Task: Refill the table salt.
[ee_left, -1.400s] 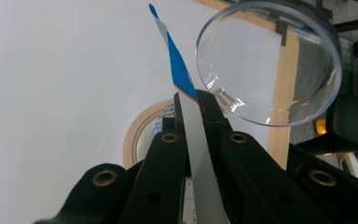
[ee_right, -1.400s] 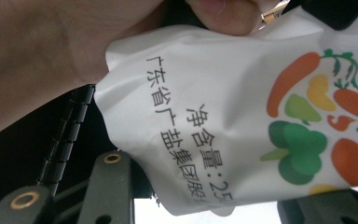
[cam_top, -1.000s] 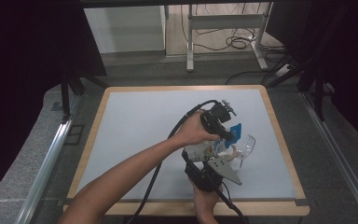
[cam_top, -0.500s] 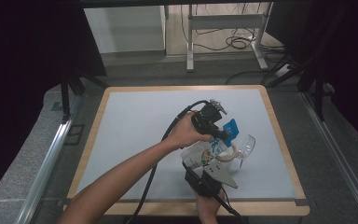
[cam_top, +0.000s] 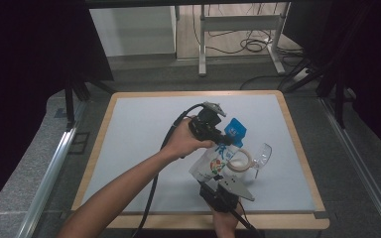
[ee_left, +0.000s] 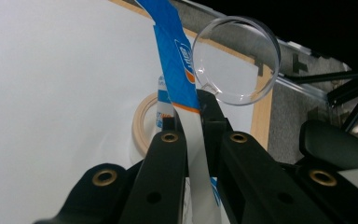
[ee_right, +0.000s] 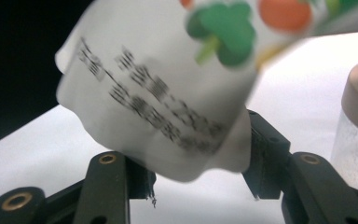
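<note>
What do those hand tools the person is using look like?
Each gripper is black: the left gripper trails a thick black cable, the right gripper carries a grey three-cornered plate. Their jaws are flat black bars with brass-coloured rivets. The forearms are bare, no sleeves.

Premises present as a lab or recording studio rather than a home. A wood-framed table [cam_top: 297, 148] with a pale grey top stands alone on grey carpet [cam_top: 34, 173]. Black curtains [cam_top: 25, 54] close off the left and right sides. Metal rails [cam_top: 49, 173] run along both long edges of the table. Beyond the far edge, loose cables [cam_top: 253, 44] lie on a bare floor around a white metal stand [cam_top: 203, 39].
</note>
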The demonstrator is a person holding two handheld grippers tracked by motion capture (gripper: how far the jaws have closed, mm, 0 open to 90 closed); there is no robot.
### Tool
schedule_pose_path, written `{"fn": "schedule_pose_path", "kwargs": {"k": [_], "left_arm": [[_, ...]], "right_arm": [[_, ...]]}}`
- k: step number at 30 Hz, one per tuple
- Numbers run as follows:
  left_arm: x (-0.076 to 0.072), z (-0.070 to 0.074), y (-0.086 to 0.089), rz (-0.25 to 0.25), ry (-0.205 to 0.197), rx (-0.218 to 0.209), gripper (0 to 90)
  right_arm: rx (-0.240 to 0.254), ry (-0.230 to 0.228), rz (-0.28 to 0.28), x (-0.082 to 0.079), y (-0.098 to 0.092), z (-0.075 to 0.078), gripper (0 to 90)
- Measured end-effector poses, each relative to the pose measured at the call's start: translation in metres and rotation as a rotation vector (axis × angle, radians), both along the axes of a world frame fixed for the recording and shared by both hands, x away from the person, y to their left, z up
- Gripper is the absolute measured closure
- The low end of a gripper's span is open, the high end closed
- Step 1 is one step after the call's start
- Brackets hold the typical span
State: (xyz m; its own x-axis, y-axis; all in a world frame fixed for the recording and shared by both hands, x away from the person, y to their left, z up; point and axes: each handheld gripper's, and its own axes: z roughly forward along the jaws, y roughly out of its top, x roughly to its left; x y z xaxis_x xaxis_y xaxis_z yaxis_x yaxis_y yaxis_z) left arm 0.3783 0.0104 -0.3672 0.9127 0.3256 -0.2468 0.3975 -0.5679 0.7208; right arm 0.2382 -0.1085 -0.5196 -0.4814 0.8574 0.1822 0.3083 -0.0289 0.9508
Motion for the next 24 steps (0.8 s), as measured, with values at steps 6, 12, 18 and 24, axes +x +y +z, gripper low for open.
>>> {"fn": "schedule_pose_path", "kwargs": {"k": [6,12,18,24], "left_arm": [[-0.004,-0.003,0.018,0.038,-0.002,-0.064,89.9],[-0.006,-0.005,0.031,0.048,-0.021,-0.119,90.0],[-0.002,-0.007,0.056,0.107,-0.023,-0.195,90.0],[0.004,-0.015,0.087,0.186,-0.03,-0.247,90.0]], "right_arm": [[-0.016,0.012,0.015,0.001,0.0,-0.002,45.8],[-0.028,0.052,0.043,0.001,0.001,-0.003,37.4],[-0.056,0.049,0.07,-0.009,-0.002,-0.003,34.9],[-0.066,0.043,0.092,-0.017,-0.015,0.0,34.3]]}}
